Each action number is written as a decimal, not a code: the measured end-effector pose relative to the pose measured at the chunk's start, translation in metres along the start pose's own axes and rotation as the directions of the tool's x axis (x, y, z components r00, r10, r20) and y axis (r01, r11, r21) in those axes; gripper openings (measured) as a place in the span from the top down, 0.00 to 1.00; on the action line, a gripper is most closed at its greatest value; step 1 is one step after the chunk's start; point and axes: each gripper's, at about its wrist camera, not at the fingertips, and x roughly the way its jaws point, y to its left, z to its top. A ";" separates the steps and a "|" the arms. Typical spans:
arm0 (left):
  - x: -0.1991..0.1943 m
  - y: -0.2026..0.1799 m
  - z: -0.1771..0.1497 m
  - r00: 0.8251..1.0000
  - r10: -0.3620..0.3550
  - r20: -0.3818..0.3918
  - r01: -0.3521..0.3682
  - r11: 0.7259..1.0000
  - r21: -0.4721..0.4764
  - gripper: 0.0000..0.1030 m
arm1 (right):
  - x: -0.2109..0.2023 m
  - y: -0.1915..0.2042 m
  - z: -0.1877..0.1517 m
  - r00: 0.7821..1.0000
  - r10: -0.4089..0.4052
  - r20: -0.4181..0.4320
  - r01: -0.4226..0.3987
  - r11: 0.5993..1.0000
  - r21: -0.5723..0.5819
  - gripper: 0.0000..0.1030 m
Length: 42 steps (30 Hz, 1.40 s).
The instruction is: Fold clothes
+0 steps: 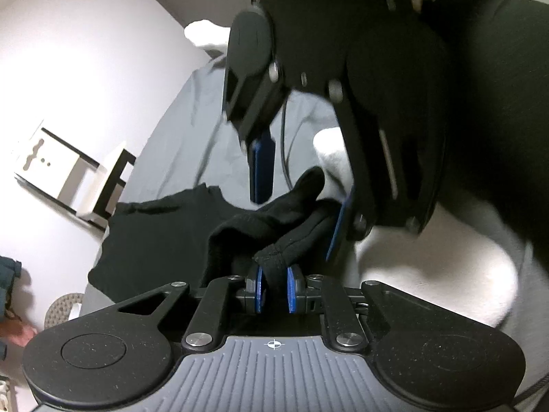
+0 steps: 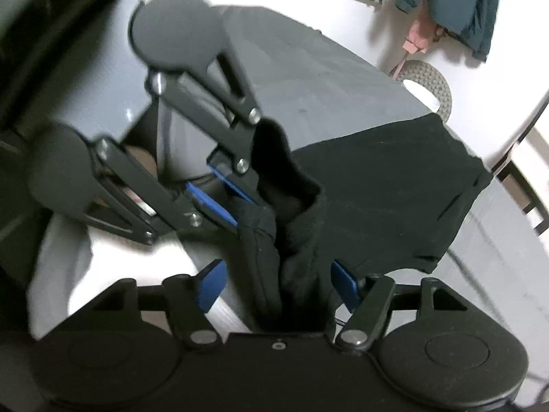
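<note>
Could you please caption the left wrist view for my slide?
Left hand-held gripper pinches a black garment while the open right hand-held gripper straddles it.

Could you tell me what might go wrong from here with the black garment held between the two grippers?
1. The left gripper pinches only a narrow hem of the black knit garment; a pull could slip it free.
2. The right gripper is open with fabric bunched loosely between its blue pads, so it may close on several layers.
3. The folded black garment on the grey bed sheet lies nearby and could be disturbed.

Pale floor [image 1: 85, 68] — a dark-legged white stool [image 1: 68, 168] beside the grey bed [image 2: 326, 79].
</note>
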 end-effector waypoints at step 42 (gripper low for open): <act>0.047 0.016 -0.006 0.954 0.232 0.191 -0.293 0.857 0.424 0.47 | -0.021 0.005 0.017 0.978 -0.140 0.157 0.175 0.956 -0.235 0.88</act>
